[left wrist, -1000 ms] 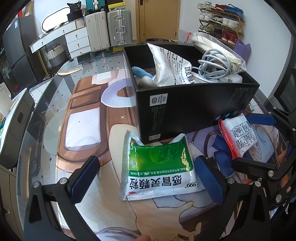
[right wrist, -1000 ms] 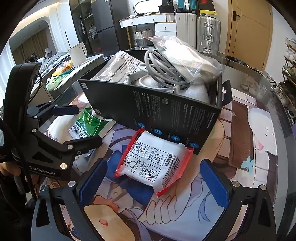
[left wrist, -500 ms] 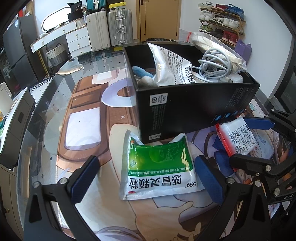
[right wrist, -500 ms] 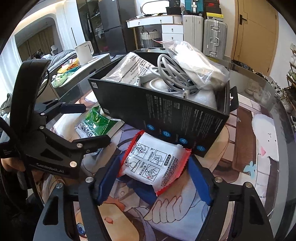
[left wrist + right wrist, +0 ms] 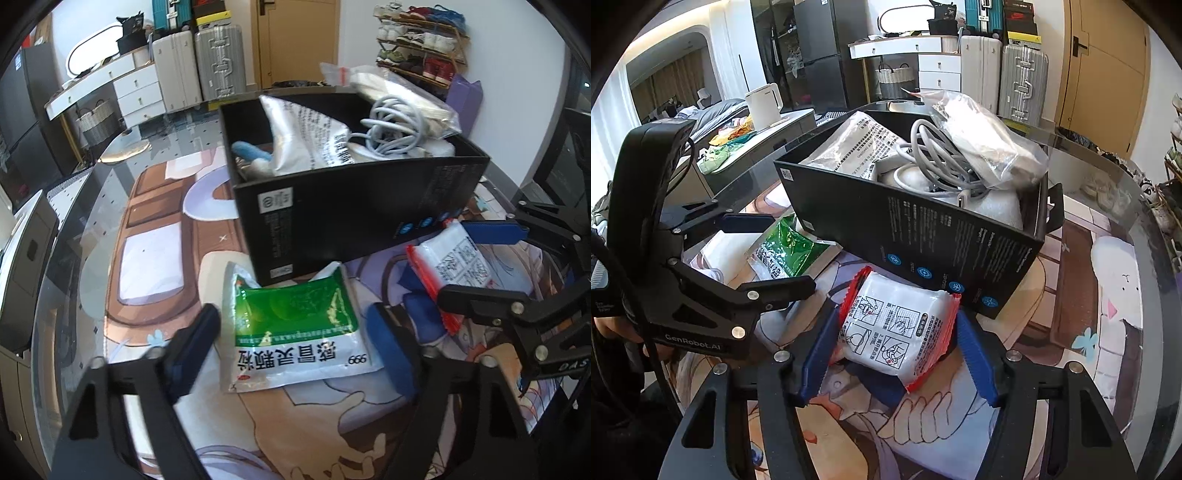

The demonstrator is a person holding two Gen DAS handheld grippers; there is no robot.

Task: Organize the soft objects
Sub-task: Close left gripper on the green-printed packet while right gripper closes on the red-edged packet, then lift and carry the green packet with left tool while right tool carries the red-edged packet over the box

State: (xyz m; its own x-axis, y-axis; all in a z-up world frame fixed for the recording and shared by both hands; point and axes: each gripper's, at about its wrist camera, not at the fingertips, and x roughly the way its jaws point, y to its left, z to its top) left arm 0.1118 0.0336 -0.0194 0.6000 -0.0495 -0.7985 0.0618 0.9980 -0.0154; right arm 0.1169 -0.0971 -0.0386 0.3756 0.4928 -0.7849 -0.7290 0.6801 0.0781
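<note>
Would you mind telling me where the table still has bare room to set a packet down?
The mat left of the black box is bare, out to the glass edge. It is crowded in front of the box: the green sachet and red-edged pack lie there, with both grippers closing around them. The box is full.

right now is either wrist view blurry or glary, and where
Left wrist view: soft all over, left finger smeared most, print on the green sachet still legible. Right wrist view: sharper, pictograms on the red-edged packet crisp, window glare on the glass table. Both bend straight lines near the edges.
</note>
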